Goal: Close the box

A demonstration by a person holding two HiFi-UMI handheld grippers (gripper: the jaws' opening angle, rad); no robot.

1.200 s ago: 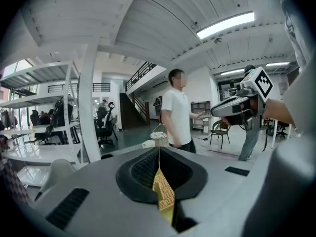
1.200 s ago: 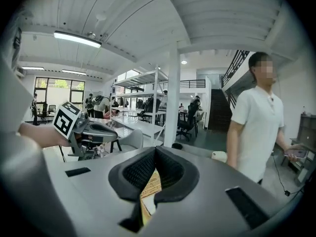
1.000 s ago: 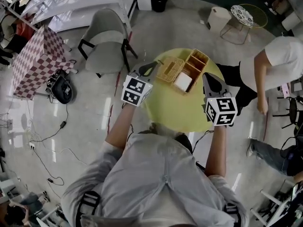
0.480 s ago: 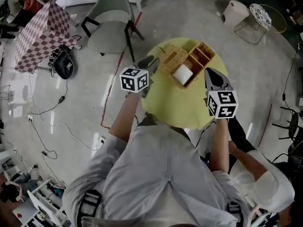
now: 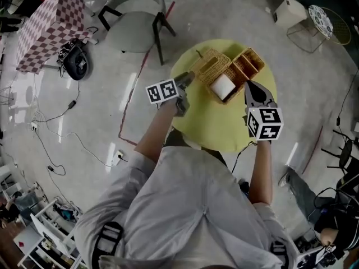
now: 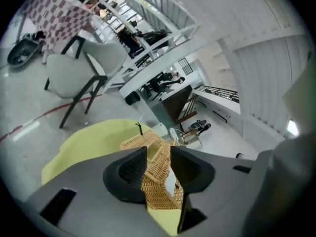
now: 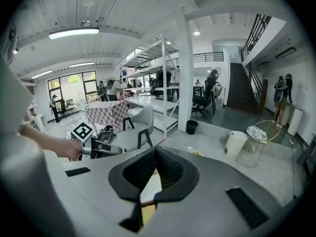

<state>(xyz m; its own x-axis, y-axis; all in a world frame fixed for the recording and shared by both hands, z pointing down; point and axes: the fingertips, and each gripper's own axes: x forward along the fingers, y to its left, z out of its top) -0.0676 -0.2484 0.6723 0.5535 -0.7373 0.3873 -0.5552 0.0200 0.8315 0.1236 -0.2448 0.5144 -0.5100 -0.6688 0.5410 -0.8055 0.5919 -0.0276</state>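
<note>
Nearest us, our right tongs (image 7: 155, 149) hover over the right side of the yellow table (image 5: 207, 128), tips together and empty; we judge they are held clear to leave the lid side free. Our left tongs (image 6: 159, 149) are opening, with the wicker lid (image 5: 212, 65) framed in the gap but not pinched. Beyond them the box (image 5: 247, 66) sits near the table's far edge, lid swung open to its left, a white block (image 5: 223, 86) showing inside, so it is not yet closed. Farther off stands a grey chair (image 5: 132, 24).
</note>
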